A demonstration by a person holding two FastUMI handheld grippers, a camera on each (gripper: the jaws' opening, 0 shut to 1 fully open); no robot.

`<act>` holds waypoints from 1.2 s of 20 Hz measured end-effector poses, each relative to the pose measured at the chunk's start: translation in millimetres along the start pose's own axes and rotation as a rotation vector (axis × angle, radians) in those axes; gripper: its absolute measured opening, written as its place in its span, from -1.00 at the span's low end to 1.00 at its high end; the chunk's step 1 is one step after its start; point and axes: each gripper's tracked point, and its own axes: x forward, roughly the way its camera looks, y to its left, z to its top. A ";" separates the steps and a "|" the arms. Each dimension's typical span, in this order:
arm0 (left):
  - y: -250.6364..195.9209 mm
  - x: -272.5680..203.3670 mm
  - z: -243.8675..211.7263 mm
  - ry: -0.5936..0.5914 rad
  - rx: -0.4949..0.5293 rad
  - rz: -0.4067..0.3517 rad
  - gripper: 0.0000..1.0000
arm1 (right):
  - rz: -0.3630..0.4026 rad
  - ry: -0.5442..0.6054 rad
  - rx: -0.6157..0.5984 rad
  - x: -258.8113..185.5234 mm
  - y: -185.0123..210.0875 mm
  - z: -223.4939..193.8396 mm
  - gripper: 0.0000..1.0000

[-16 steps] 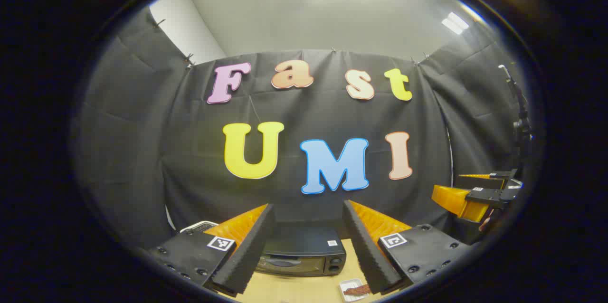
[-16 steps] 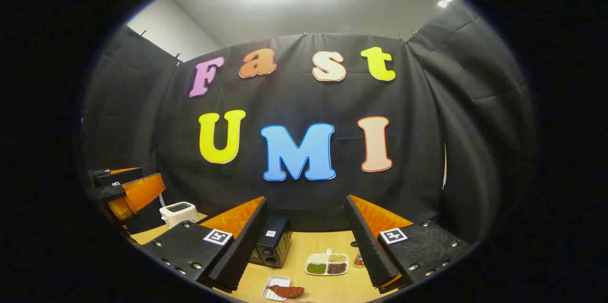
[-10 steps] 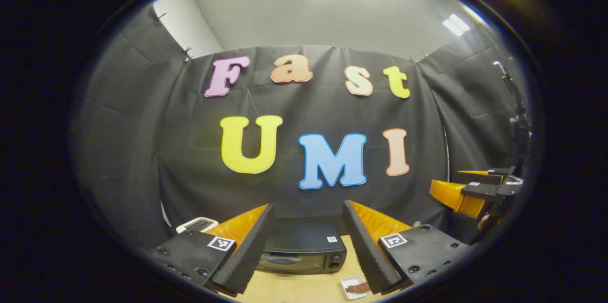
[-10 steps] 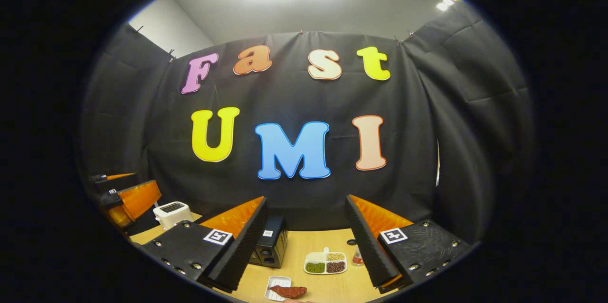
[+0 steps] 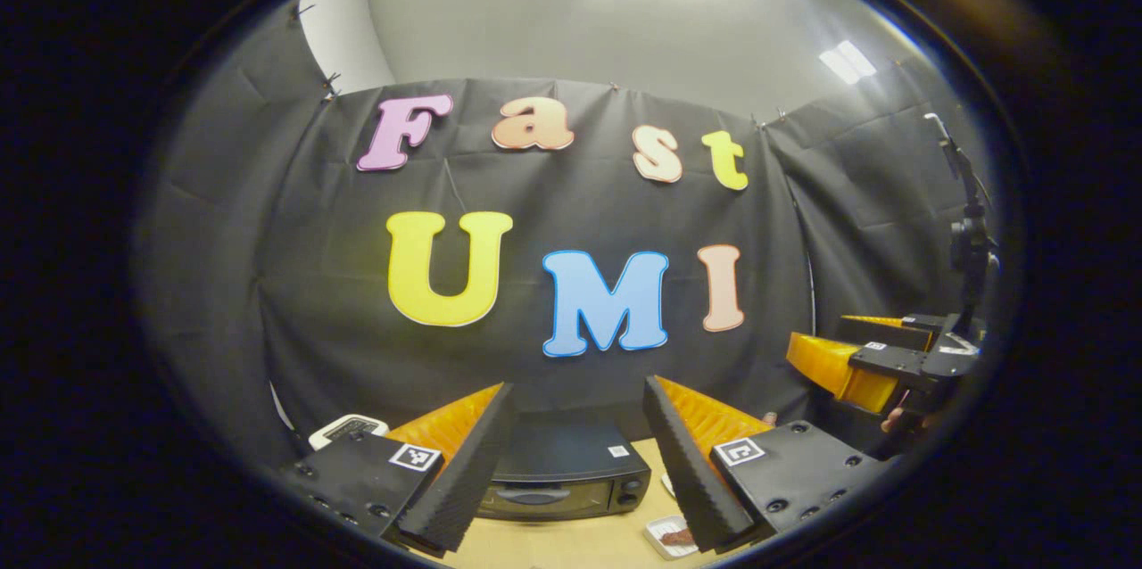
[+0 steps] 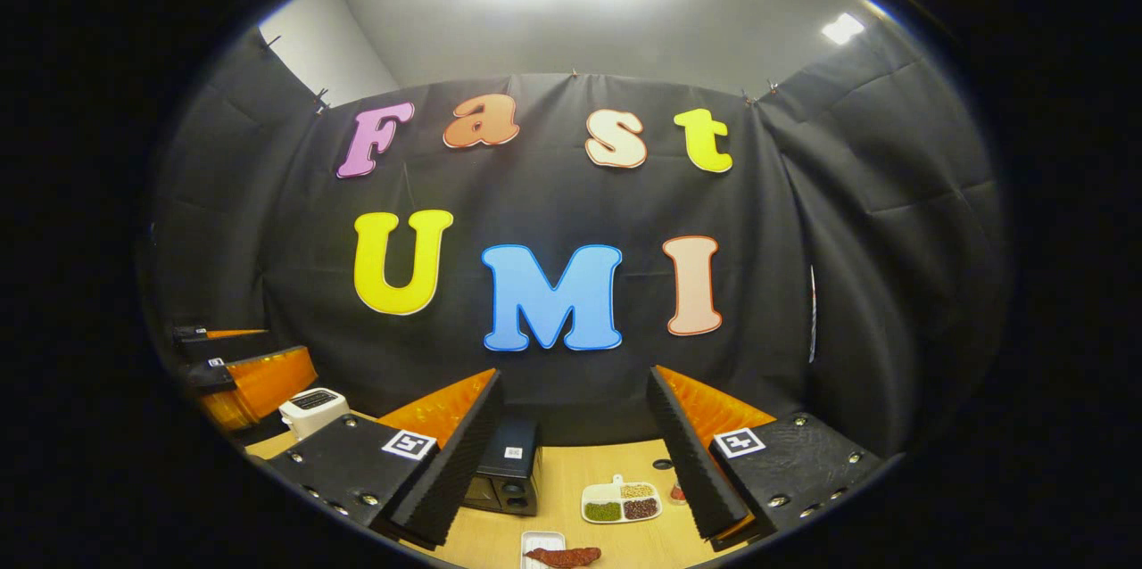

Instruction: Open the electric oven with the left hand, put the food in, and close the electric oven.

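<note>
The black electric oven (image 5: 562, 480) stands on the wooden table with its door shut, straight ahead between the fingers of my left gripper (image 5: 578, 386), which is open and holds nothing. A reddish-brown piece of food (image 6: 564, 556) lies on a small white dish (image 6: 542, 540) near the table's front; the same dish (image 5: 674, 536) shows beside my left gripper's right finger. My right gripper (image 6: 575, 375) is open and empty, held above the table. The oven (image 6: 504, 471) lies low to its left.
A white toaster (image 5: 348, 431) stands left of the oven. A divided dish of beans (image 6: 622, 502) and a small jar (image 6: 680, 490) sit right of the oven. A dark stand (image 5: 968, 239) rises at the far right.
Both views have drifted slightly: the left one swung a little, so the wall slid left, and the right one shifted, so the food dish slid right. Both grippers stay open.
</note>
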 end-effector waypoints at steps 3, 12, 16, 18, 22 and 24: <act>7.7 6.8 -5.8 0.002 0.000 0.033 0.82 | 0.021 0.012 0.005 9.2 8.4 -4.7 0.95; 26.1 73.1 -128.9 0.197 0.022 0.079 1.00 | 0.078 0.099 -0.017 28.5 -0.5 -39.9 0.95; 33.1 108.5 -195.7 0.321 0.024 0.082 0.92 | 0.072 0.139 -0.007 33.2 -13.5 -54.0 0.95; 38.4 118.9 -235.2 0.408 -0.008 0.088 0.92 | 0.058 0.151 -0.007 33.2 -21.9 -58.6 0.95; 50.9 136.2 -271.4 0.471 0.011 0.113 1.00 | 0.024 0.160 -0.023 32.1 -40.6 -63.5 0.95; 53.6 141.6 -283.2 0.487 0.028 0.125 1.00 | 0.008 0.168 -0.023 29.2 -48.5 -65.7 0.95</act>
